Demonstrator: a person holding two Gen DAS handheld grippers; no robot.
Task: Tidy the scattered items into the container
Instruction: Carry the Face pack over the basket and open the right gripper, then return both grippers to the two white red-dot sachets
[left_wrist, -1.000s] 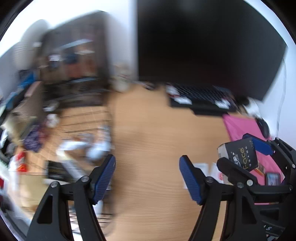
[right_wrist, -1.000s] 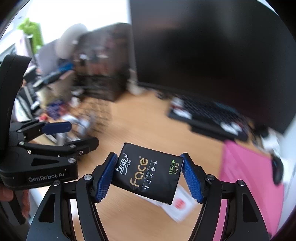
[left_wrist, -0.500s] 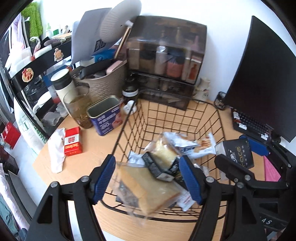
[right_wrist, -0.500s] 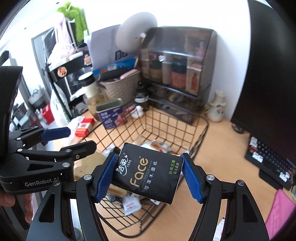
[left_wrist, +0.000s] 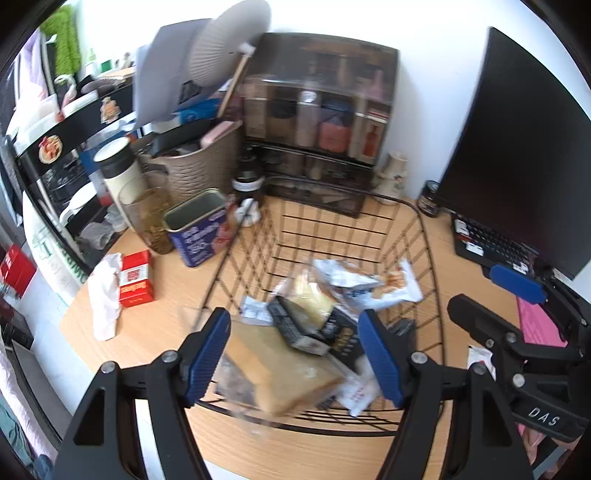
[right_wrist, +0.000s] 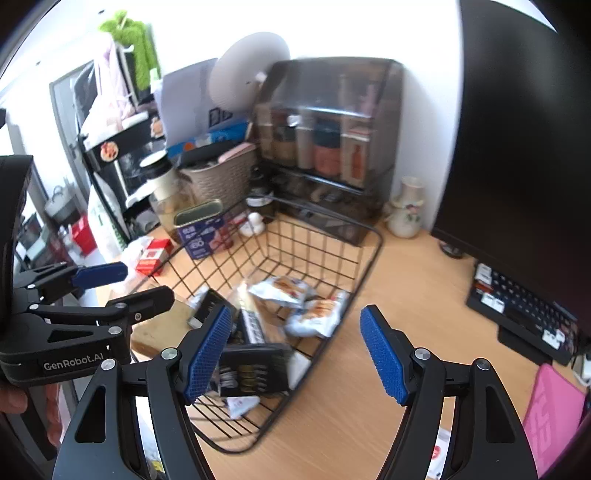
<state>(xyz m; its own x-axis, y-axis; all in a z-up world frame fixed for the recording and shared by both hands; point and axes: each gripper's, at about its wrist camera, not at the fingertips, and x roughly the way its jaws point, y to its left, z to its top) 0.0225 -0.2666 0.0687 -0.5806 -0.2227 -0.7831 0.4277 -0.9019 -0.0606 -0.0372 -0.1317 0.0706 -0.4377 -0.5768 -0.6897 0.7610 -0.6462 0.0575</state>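
The black tissue pack (right_wrist: 255, 369) has left the open, empty right tool (right_wrist: 299, 349), lying flat, lengthwise across the basket (right_wrist: 369, 254).

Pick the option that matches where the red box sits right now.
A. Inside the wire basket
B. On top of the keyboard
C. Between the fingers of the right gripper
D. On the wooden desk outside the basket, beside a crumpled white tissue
D: the red box lies on the wooden desk to the left of the wire basket, right next to the crumpled white tissue.
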